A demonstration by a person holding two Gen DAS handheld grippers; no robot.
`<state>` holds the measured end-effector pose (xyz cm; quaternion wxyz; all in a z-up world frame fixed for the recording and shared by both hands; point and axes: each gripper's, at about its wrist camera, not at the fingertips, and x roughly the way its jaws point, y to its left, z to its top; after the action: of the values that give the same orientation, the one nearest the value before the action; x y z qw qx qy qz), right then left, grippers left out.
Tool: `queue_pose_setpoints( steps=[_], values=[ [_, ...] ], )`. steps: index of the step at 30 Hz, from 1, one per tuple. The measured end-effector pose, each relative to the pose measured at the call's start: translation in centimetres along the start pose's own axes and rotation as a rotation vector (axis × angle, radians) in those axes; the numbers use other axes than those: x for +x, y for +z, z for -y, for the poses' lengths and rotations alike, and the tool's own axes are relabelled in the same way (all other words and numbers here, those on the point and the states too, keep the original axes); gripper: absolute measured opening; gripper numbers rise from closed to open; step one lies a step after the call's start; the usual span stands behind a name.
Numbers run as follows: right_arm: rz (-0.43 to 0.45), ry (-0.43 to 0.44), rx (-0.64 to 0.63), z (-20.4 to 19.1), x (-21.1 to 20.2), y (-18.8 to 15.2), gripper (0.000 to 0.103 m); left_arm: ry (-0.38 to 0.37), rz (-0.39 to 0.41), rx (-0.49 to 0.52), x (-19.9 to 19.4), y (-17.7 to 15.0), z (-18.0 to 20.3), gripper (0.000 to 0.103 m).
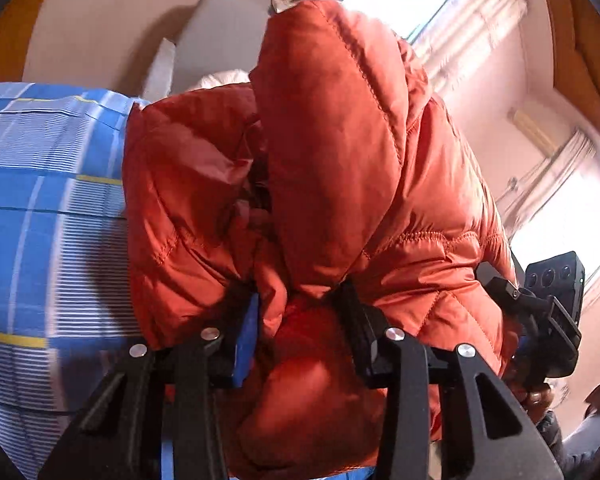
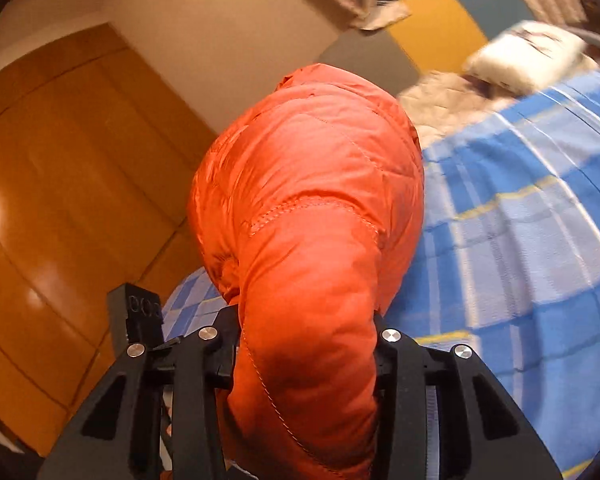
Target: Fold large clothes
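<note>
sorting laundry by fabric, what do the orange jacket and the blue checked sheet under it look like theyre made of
Orange jacket: likely a thin synthetic shell over puffy filling; slight sheen, stitched quilt lines, bulging panels. Blue checked sheet: looks like matte woven cotton or a blend; printed checks, no shine. Blur leaves the weave unclear.

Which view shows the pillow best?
The right wrist view: the white pillow lies in plain sight at the far end of the blue checked bed, though blurred. In the left wrist view the orange jacket covers that end, leaving only a white sliver above it that I cannot identify.
</note>
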<state>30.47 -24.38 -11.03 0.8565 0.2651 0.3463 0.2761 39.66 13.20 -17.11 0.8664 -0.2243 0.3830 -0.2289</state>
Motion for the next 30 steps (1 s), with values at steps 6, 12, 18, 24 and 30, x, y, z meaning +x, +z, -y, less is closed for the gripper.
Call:
queue_pose_setpoints(
  steps=[6,12,18,24,30],
  values=[
    [-0.025,-0.102,0.087,4.0,0.6,-2.3,0.044,0.101,-0.048,0.019,2.8,-0.4,0.0,0.039],
    [-0.013,-0.177,0.114,4.5,1.0,-3.0,0.062,0.146,-0.036,0.014,3.6,-1.4,-0.1,0.039],
    [0.028,-0.303,0.128,2.8,-0.5,-3.8,0.082,0.199,0.000,0.020,2.5,-2.9,1.5,0.042],
    [0.087,-0.481,0.104,0.1,-2.8,-5.0,0.085,0.255,0.038,0.058,1.1,-3.5,3.2,0.047],
    [0.126,-0.581,0.107,-2.1,-4.5,-6.4,0.085,0.267,0.057,0.059,0.2,-3.5,3.6,0.047]
  ],
)
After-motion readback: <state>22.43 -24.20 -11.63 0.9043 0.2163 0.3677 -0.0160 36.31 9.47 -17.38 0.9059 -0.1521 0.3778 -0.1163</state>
